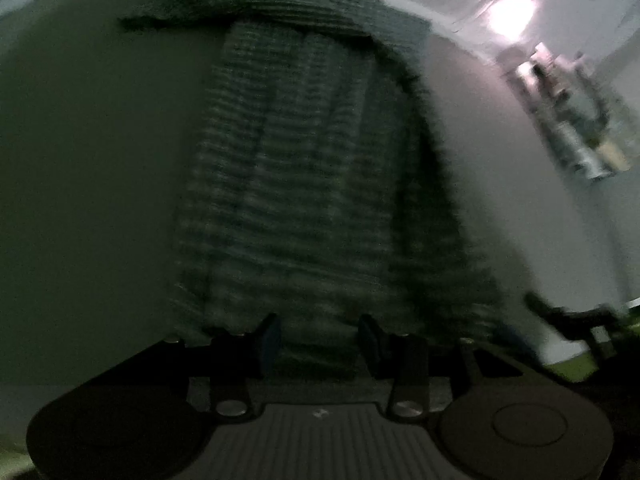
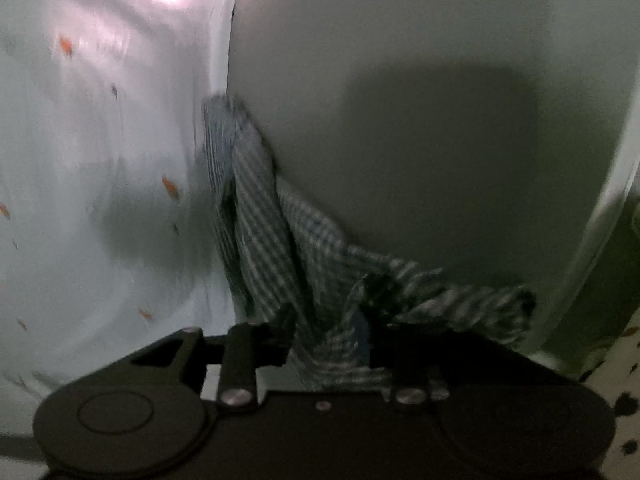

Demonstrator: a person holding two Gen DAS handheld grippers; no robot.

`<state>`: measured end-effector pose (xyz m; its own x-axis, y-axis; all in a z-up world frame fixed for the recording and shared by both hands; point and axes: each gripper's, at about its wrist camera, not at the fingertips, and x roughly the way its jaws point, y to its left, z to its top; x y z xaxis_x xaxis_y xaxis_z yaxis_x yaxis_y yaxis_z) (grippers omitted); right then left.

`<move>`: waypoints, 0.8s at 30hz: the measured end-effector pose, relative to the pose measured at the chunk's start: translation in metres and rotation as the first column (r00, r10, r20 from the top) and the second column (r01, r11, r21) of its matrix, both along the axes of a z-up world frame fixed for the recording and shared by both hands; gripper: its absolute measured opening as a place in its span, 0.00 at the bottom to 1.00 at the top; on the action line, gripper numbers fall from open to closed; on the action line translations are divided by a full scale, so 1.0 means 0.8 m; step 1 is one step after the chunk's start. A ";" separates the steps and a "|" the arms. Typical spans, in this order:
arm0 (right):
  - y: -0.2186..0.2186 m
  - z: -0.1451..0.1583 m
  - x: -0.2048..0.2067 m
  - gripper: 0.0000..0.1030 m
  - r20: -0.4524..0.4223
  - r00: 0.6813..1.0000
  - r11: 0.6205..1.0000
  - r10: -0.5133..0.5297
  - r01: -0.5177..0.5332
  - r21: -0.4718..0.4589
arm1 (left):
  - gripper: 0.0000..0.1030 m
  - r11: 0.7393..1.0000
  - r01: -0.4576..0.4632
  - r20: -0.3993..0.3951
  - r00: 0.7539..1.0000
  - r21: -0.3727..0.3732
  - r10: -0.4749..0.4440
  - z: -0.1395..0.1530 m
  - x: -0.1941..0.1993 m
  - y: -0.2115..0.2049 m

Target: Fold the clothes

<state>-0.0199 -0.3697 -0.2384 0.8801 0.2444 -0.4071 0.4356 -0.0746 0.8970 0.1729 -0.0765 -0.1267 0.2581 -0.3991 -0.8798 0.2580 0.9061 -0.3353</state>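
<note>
My left gripper (image 1: 318,340) pinches the near edge of the striped blue-and-white woven cloth (image 1: 304,184), which stretches away across the pale smooth table (image 1: 92,140). My right gripper (image 2: 328,338) clamps a bunched, creased corner of it (image 2: 276,240).

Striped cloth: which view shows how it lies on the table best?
The left wrist view: the striped cloth stretches away across the table, most of its length visible. The right wrist view shows only a bunched part pinched in the right hand-held gripper.
</note>
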 end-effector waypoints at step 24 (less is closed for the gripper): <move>-0.059 -0.019 -0.020 0.43 -0.023 0.998 0.992 -0.050 0.052 0.114 | 0.08 0.974 0.004 -0.168 0.985 -0.227 -0.043 -0.029 -0.005 -0.073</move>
